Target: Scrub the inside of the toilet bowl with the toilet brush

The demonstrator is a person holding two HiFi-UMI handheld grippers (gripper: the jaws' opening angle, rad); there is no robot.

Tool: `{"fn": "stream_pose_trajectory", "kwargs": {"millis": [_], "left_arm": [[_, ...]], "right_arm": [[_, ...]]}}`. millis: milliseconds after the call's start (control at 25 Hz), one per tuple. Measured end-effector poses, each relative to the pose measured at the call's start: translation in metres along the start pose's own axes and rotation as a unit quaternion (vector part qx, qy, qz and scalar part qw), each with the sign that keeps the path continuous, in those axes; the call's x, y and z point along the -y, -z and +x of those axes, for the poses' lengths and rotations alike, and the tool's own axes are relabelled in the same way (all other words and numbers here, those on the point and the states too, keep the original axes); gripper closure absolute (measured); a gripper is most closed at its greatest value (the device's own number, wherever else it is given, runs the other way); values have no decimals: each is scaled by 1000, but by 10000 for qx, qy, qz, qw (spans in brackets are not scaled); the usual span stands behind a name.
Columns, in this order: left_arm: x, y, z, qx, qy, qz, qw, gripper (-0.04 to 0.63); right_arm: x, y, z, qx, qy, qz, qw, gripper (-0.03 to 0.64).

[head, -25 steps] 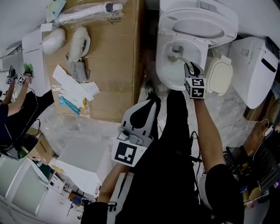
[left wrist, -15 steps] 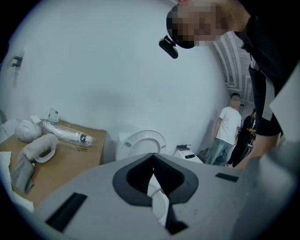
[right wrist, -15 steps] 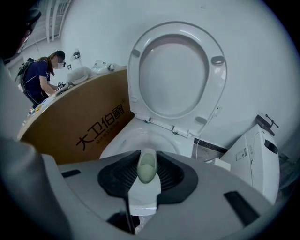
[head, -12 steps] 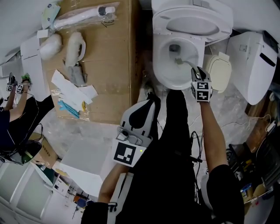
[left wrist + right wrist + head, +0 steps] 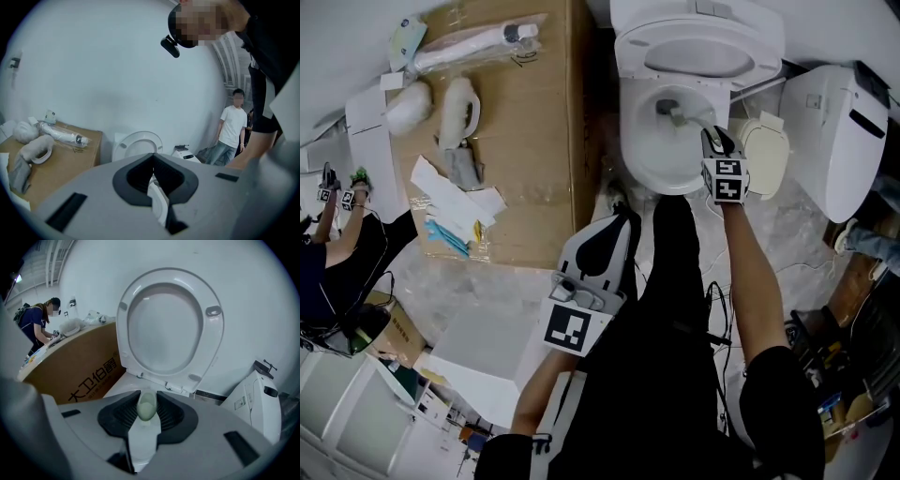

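The white toilet (image 5: 642, 155) stands at the top of the head view with its lid (image 5: 171, 326) raised against the wall. My right gripper (image 5: 712, 142) is over the bowl's right rim, shut on the toilet brush handle (image 5: 146, 408), whose pale green end shows between the jaws. The handle slants down into the bowl and the brush head (image 5: 668, 112) lies against the far inner wall. My left gripper (image 5: 622, 217) is held low by the person's body, short of the toilet. It is shut, with nothing between its jaws (image 5: 153, 161).
A large cardboard box (image 5: 539, 141) with wrapped parts and papers sits left of the toilet. A second white toilet unit (image 5: 844, 141) and a pale seat lid (image 5: 769, 159) lie to the right. One person (image 5: 333, 244) is at the left, another (image 5: 232, 129) stands behind.
My right gripper has shifted slightly along the bowl's right rim, and the brush head has moved toward the far wall of the bowl. The left gripper has stayed put.
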State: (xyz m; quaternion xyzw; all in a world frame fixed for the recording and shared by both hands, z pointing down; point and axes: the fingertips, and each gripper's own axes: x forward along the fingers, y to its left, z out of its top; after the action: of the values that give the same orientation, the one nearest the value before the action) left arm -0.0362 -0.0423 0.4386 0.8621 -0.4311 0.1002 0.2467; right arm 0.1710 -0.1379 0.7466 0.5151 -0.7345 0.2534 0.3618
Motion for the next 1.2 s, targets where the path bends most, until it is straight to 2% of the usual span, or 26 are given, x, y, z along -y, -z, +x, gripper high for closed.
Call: {"fn": "stream_pose_trajectory", "kwargs": {"millis": [320,640,960,1200], "left_arm": [[24,-42,-4,292,215,168,9992,588],[55,-115,-16,794,401,488,9948,588],[94,-176,-23,1211,536,783,9881,588],[121,-199,-27,1399,621,1038,9827,588]], "right_arm": [[-1,-41,-83,340,96,364,9987,500],[5,-119,-220,1082,235,506,9926,500],[13,-203,-361,2280,300,375,9725,500],[10,-223,-427,2718,328,293,9613,500]]}}
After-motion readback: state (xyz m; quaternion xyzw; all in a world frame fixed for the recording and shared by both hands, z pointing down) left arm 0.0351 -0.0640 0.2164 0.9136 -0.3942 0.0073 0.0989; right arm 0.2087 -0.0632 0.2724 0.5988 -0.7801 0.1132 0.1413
